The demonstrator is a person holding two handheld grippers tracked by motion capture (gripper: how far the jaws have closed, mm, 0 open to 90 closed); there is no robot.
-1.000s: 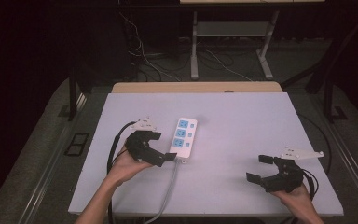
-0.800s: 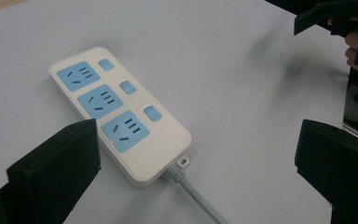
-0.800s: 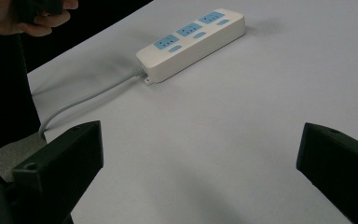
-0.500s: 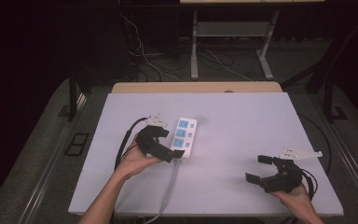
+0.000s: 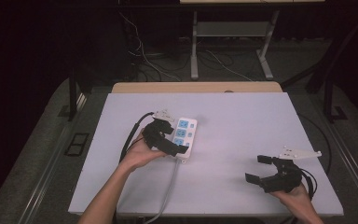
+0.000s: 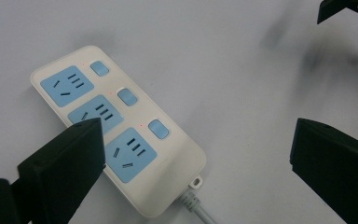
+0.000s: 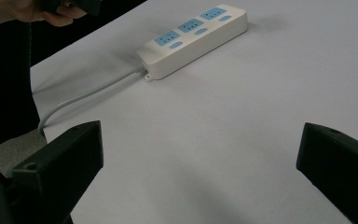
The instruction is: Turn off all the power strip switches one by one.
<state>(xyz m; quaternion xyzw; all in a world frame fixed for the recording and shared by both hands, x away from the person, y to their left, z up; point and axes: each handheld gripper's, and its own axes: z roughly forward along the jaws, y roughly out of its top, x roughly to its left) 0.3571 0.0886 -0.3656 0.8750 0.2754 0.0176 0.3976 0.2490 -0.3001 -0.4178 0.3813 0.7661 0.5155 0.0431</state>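
A white power strip (image 5: 186,134) with three blue sockets and three blue switches lies left of the table's middle. Its grey cord (image 5: 170,186) runs to the table's front edge. My left gripper (image 5: 174,136) hovers open at the strip's left side, near the cord end. In the left gripper view its left jaw overlaps the middle socket of the strip (image 6: 121,126), with nothing held in the left gripper (image 6: 200,158). My right gripper (image 5: 257,169) stands open near the front right of the table, well apart from the strip (image 7: 193,39); bare table lies within the right gripper (image 7: 200,163).
The white table (image 5: 242,116) has bare room to the right of the strip and at the back. Behind it stand a desk frame (image 5: 195,51) and loose floor cables (image 5: 142,56). A black cable (image 5: 133,135) trails from my left gripper.
My left gripper has moved forward and right until its jaws are over the power strip's left side. The right gripper has stayed where it was.
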